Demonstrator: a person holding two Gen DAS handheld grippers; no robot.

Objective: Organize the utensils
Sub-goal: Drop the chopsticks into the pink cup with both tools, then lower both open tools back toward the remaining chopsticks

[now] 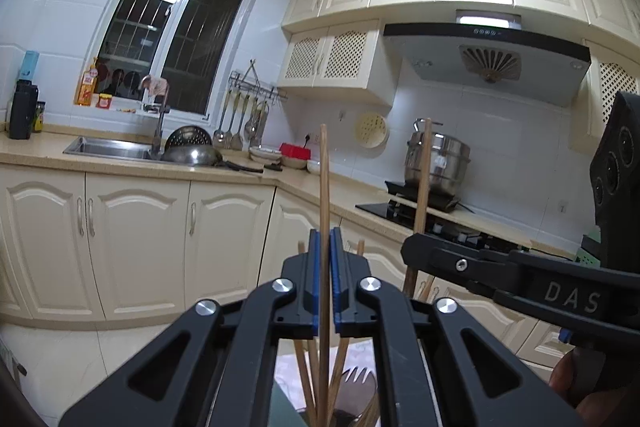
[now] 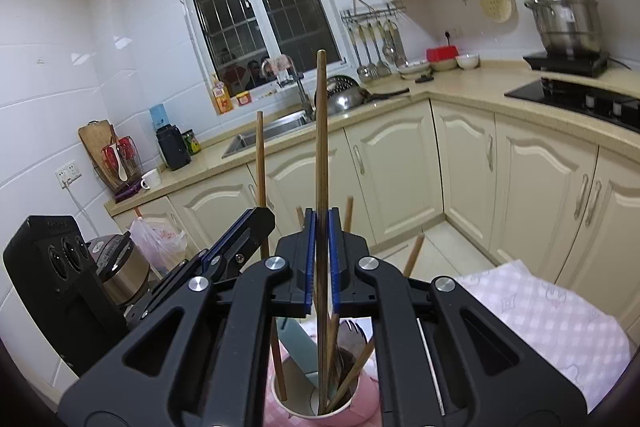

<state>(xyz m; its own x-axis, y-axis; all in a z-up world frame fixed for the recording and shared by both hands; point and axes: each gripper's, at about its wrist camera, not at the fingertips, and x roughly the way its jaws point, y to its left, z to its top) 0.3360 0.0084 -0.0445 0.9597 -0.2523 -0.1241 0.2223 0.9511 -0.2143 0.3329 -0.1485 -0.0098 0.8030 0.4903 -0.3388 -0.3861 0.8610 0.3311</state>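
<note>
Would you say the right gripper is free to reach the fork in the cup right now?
Probably not: the right gripper is shut on a chopstick, and more chopsticks crowd the fork in the cup. It would have to let go first.

Cream cabinets [image 1: 136,235] are lining the beige countertop [image 1: 48,151]; a dark barred window [image 1: 176,23] is reflecting light above white-tiled walls [image 2: 52,67].
</note>
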